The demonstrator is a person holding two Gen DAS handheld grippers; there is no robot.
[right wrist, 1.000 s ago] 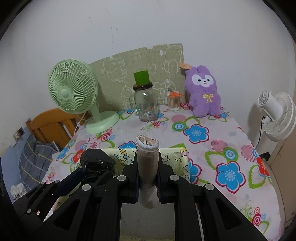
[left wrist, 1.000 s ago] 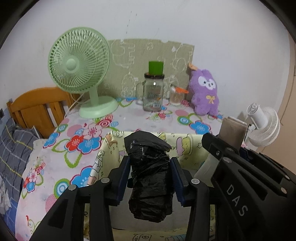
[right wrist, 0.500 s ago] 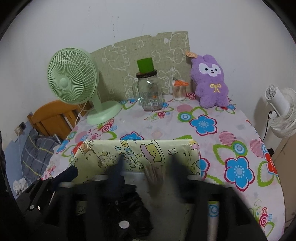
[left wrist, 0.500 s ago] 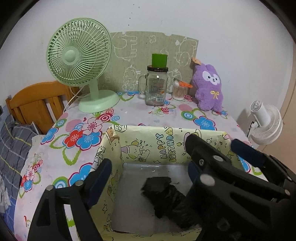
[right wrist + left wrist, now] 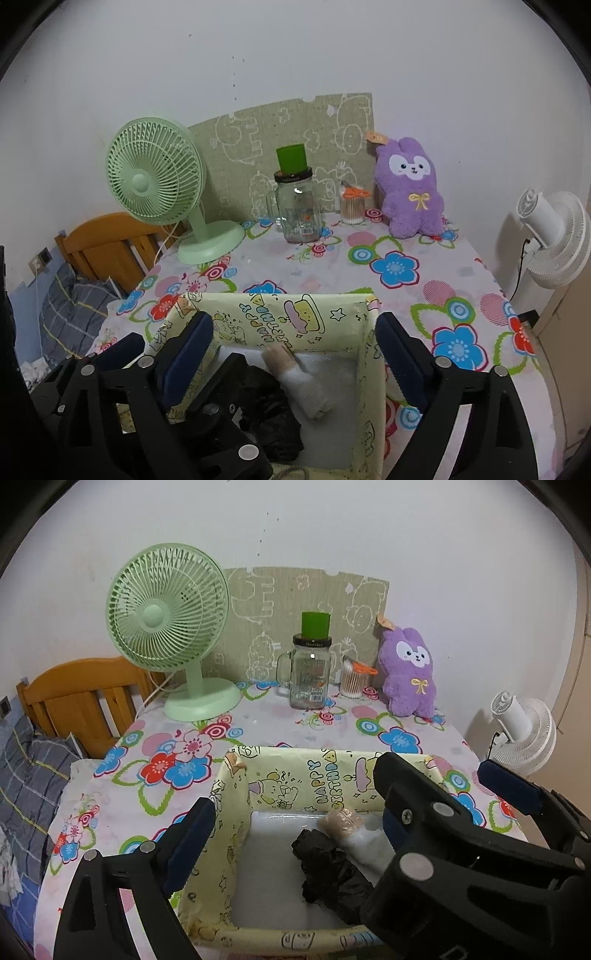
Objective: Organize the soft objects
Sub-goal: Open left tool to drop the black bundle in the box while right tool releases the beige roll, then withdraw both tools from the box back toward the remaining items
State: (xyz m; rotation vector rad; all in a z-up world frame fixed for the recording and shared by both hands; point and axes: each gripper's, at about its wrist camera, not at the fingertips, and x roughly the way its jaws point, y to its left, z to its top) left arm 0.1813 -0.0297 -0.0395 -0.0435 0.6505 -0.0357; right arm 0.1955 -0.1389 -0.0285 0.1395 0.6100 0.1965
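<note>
With both my left gripper (image 5: 291, 834) and right gripper (image 5: 295, 347) spread empty over the box (image 5: 284, 317), the black bundle (image 5: 332, 871) and tan roll (image 5: 299, 380) lie touching inside, and I judge them light and squashy, best pinched mid-body.

Inside the box (image 5: 236, 834), the black bag's (image 5: 328, 867) near end is hidden behind the right tool (image 5: 432, 794). The box's near wall runs off the lower edge, and the jar's (image 5: 309, 677) label is unreadable.
</note>
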